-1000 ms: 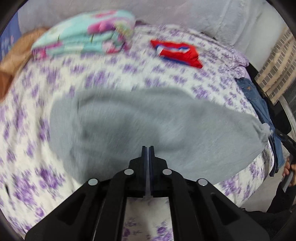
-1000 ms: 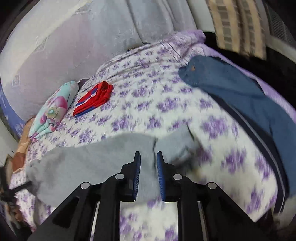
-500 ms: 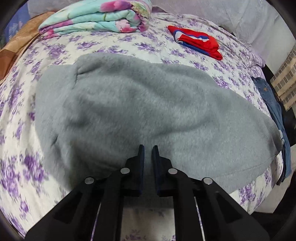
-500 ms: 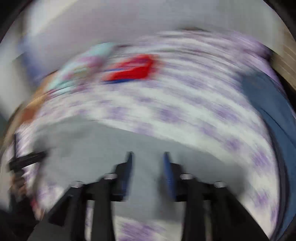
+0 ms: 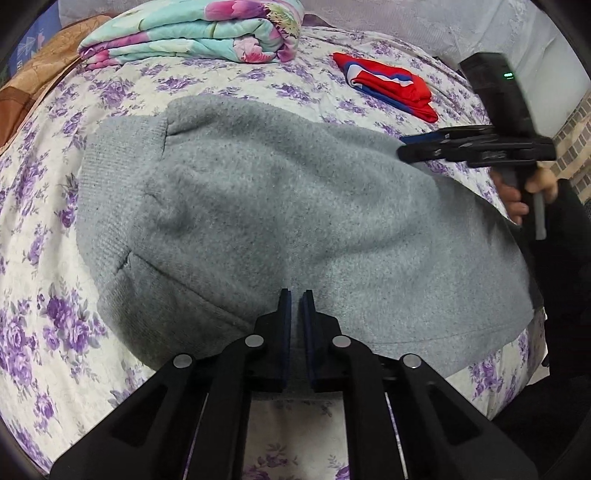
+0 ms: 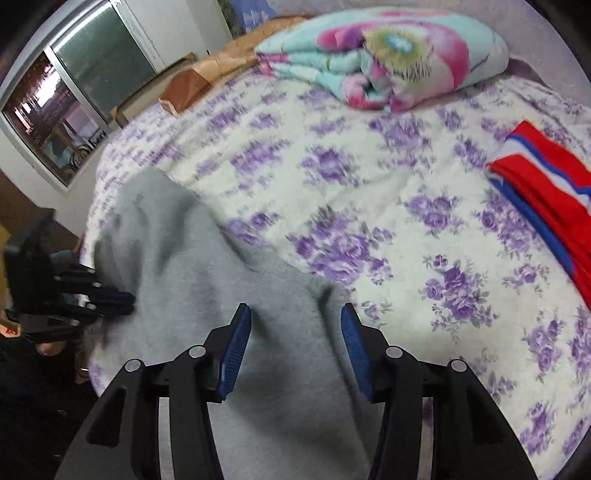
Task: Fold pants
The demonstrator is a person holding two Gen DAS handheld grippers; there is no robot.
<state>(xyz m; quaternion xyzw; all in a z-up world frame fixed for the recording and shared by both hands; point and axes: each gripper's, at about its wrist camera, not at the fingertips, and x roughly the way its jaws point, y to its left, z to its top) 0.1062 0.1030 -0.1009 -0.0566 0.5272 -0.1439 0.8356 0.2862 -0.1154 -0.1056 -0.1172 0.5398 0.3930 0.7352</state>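
Fuzzy matt grey fleece pants (image 5: 295,206)

The soft fleece pants (image 5: 295,206) under my tools are plain heather grey, flecked with darker specks. They lie on a bed sheet (image 5: 44,332) that is cream-white, printed all over with purple flower clusters on grey-green leaves. My left hand-held gripper (image 5: 294,306) is matte black with dark blue pads and silver rivets; my right hand-held gripper (image 6: 295,317) is the same black, its ribbed pads a brighter blue. The folded quilt (image 5: 192,33) is turquoise with big pink blooms and yellow-green centres. The small folded garment (image 5: 388,85) is red, banded in white and blue. A tan-brown cloth (image 5: 33,81) shows a faint leaf pattern.
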